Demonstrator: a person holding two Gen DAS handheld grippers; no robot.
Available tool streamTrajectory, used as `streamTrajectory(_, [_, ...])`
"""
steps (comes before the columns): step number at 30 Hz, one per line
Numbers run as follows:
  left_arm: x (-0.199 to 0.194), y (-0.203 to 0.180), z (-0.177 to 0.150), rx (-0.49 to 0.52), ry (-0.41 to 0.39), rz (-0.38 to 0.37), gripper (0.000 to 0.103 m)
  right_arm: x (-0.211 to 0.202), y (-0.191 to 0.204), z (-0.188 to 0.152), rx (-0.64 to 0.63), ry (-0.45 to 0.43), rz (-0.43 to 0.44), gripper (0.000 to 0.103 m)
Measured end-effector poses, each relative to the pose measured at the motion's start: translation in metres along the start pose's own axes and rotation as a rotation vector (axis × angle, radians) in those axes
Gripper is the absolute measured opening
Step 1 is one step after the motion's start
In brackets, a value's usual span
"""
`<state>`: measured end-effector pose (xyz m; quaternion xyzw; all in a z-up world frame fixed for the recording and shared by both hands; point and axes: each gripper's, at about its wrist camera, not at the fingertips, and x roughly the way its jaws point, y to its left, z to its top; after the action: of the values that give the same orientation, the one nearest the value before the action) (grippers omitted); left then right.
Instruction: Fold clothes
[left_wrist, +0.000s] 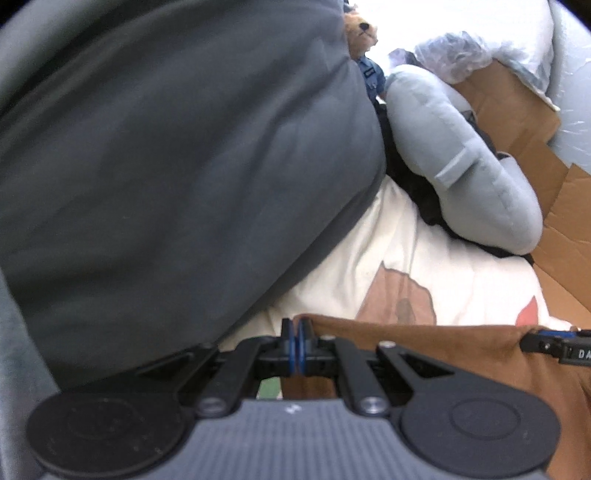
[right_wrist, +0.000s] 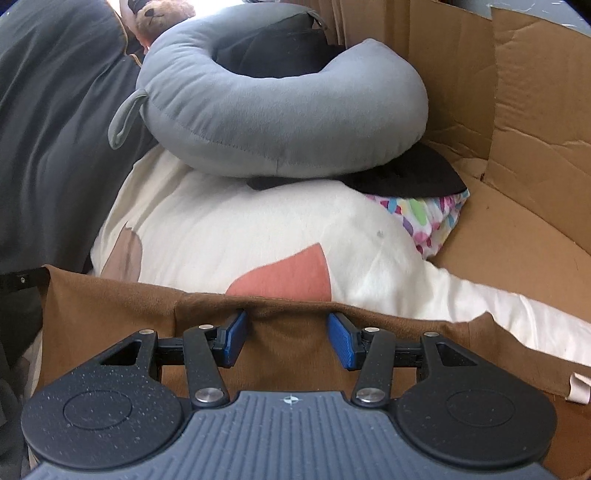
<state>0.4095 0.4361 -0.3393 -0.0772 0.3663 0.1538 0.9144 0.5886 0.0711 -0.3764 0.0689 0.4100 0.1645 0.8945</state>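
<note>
I pinch the brown cloth's corner with my left gripper; my right gripper gapes loose over its edge, fold barely begun.

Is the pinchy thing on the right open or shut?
Open. The right gripper has its blue fingers standing apart, with the brown cloth below.

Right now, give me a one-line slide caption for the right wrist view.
Open right gripper poised over the brown garment's top edge, with a grey neck pillow and cardboard beyond.
</note>
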Motion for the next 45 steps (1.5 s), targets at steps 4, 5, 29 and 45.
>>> streamTrajectory(4, [0.011,-0.001,0.002,-0.003,0.007,0.013,0.002,0.004,0.000,0.002,0.014,-0.002,-0.005,0.056])
streamTrajectory(5, [0.013,-0.002,0.002,0.000,0.008,0.016,0.002,0.005,0.000,0.002,0.019,-0.002,-0.006,0.056])
streamTrajectory(29, [-0.044,-0.013,-0.045,-0.018,0.128,-0.118,0.016,-0.015,0.044,0.017,-0.034,-0.032,0.066,0.028])
streamTrajectory(45, [-0.049,-0.025,-0.108,0.115,0.241,0.012,0.020,0.019,0.039,0.017,-0.064,0.047,0.049,0.022])
